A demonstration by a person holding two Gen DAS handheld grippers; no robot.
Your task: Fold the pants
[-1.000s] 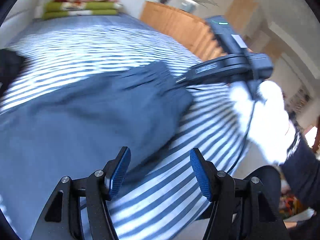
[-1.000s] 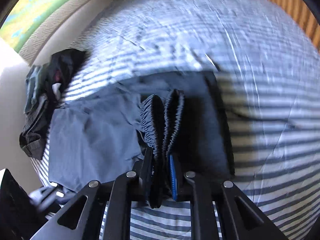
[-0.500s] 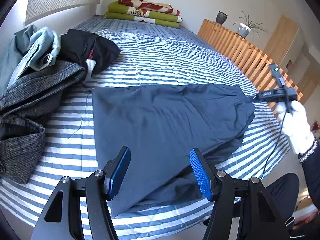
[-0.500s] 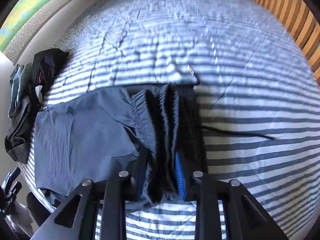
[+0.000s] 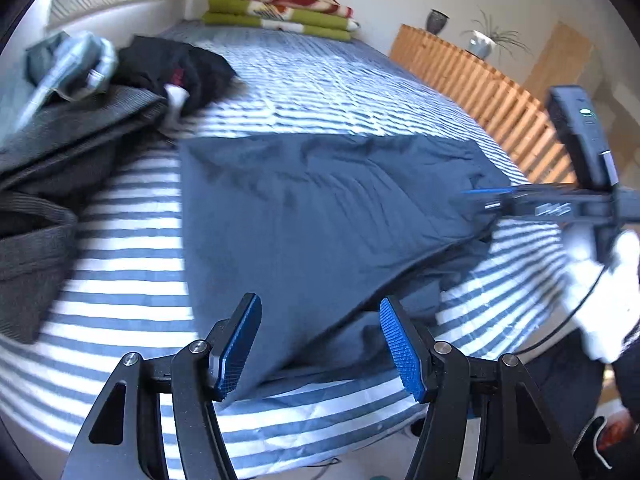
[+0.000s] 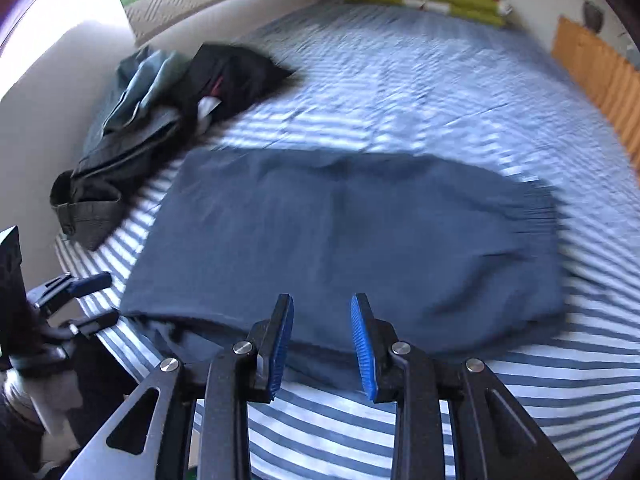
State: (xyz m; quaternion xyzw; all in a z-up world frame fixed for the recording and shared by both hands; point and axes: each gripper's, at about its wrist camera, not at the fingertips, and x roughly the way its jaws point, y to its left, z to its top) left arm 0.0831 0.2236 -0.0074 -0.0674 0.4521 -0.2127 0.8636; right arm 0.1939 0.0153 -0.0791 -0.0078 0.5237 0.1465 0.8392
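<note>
Left tool (image 5: 320,344): jaws stand wide apart, blue pads bare, nothing pinched. It hangs over the near edge of the bed (image 5: 120,280), with the near hem end of the pants (image 5: 320,208) showing in the gap between the pads; contact with the cloth cannot be told.

Right tool (image 6: 322,344): jaws parted by a narrow gap and have just been opening; no fabric lies between the pads. It sits above the near long edge of the pants, clear of them.

Pants: dark blue, lying flat on the striped blue-and-white bedcover, folded lengthwise with one leg on the other. In the right wrist view the gathered elastic waistband (image 6: 536,208) is at the right end and the leg hems at the left. A lower layer peeks out along the near edge. Fabric shows soft creases; both views are somewhat motion-blurred.

In the left wrist view the right tool appears from the side at the waistband end, carried by a white-gloved hand (image 5: 600,280).

Beyond the pants, toward the left wall: a heap of other clothes (image 5: 80,120), grey, black and pale blue-green, near the pants but apart from them.

Far end of bed: folded green and red blankets (image 5: 280,12). Right of bed: a wooden slatted cabinet (image 5: 480,88) with a dark vase (image 5: 437,21) and a potted plant (image 5: 486,42) on top.
</note>
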